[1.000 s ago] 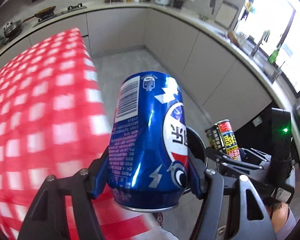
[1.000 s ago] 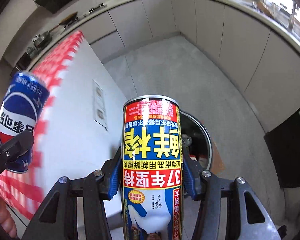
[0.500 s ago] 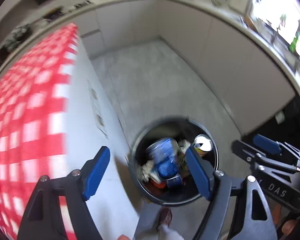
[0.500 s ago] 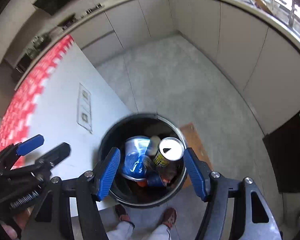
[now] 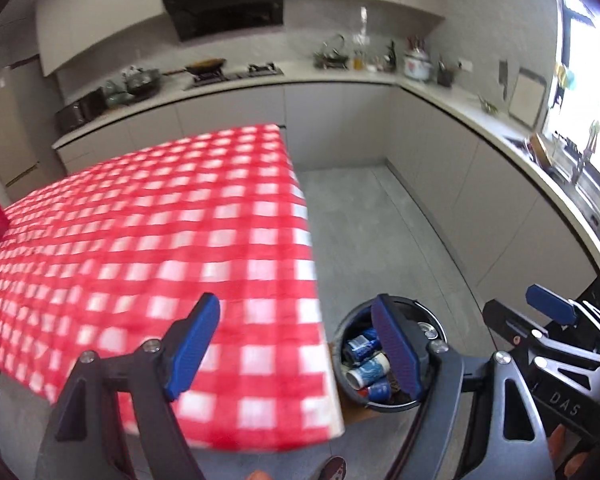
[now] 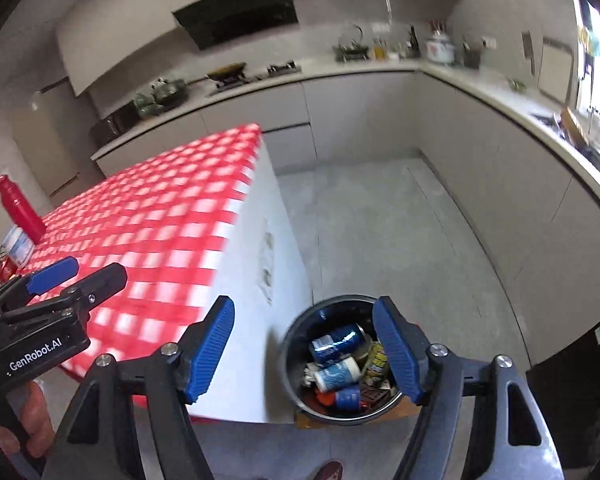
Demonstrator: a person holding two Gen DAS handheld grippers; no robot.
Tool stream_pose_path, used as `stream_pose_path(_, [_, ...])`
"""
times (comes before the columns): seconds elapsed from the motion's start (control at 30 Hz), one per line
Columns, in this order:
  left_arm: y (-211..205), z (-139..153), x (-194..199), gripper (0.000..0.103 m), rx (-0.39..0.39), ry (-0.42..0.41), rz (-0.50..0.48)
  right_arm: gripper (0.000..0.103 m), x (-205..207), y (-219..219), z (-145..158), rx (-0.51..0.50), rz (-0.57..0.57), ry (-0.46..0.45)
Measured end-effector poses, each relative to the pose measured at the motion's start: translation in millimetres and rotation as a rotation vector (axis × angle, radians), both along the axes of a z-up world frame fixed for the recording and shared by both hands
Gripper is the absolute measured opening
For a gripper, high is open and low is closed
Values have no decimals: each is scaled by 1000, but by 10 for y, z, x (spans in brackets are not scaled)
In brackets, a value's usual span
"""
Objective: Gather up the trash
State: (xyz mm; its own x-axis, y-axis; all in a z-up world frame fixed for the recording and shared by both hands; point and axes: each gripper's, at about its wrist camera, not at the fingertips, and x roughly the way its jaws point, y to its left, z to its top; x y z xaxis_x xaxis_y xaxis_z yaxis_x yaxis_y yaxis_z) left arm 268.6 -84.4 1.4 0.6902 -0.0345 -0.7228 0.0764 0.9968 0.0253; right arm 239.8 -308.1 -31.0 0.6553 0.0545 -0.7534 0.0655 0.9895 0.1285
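Observation:
A black round trash bin (image 6: 296,384) (image 5: 342,376) stands on the floor beside the table. Inside it lie a blue cola can (image 6: 336,342) (image 5: 362,346), a yellow-and-red can (image 6: 376,362) and several other cans and cups. My left gripper (image 5: 304,352) is open and empty, high over the table's near edge and the bin. My right gripper (image 6: 304,354) is also empty, its jaws opening, above the bin. Each gripper shows in the other's view: the right one (image 5: 540,320) at the right edge, the left one (image 6: 72,276) at the left edge.
The table (image 5: 140,240) (image 6: 160,220) has a red-and-white checked cloth. A red bottle (image 6: 20,208) and a small can (image 6: 18,246) stand at its far left. Grey kitchen cabinets (image 5: 480,208) and a counter run along the back and right. A person's shoe (image 6: 330,470) shows below.
Both grippers let go of their cans, which dropped into the bin. Both then rose and tilted up, so the table and the kitchen wall came into view.

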Motion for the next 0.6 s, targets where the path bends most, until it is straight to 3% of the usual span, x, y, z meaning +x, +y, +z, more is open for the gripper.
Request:
stream_pose_path(0.33, [633,5,-664,80,-52,-27,41,77,-825,799,274,-64,-21,-51])
stream_pose_path(0.6, [551,107,-1025,80,-75,-85,131,77,-1200,874,433,-75,93,-107])
